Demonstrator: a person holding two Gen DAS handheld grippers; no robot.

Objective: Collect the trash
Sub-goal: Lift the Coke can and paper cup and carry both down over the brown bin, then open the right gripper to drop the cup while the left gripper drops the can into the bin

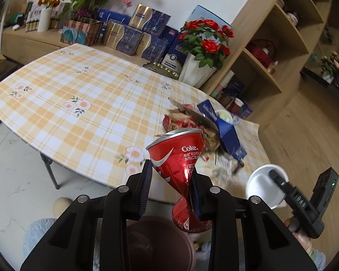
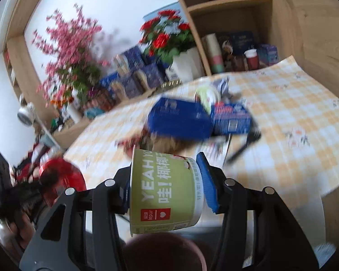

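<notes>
My left gripper (image 1: 170, 169) is shut on a crushed red Coke can (image 1: 178, 155), pinched at its dented waist and held above the table's near edge. My right gripper (image 2: 167, 176) is shut on a green and white yogurt cup (image 2: 165, 189) lying sideways between the blue pads. That cup (image 1: 264, 185) shows its white inside at the lower right of the left wrist view. The can (image 2: 61, 178) is a red blur at the left of the right wrist view. A brown bin (image 1: 160, 241) (image 2: 165, 248) sits just below both grippers. A pile of trash (image 1: 214, 126) (image 2: 180, 122) lies on the table.
The table has a yellow checked cloth (image 1: 79, 103) (image 2: 293, 117) and a thin leg (image 1: 52, 171). Red roses in a white vase (image 1: 201, 54), blue and gold boxes (image 1: 133, 38) and a wooden shelf unit (image 1: 271, 56) stand behind it. A person's hand (image 1: 302, 239) grips the right handle.
</notes>
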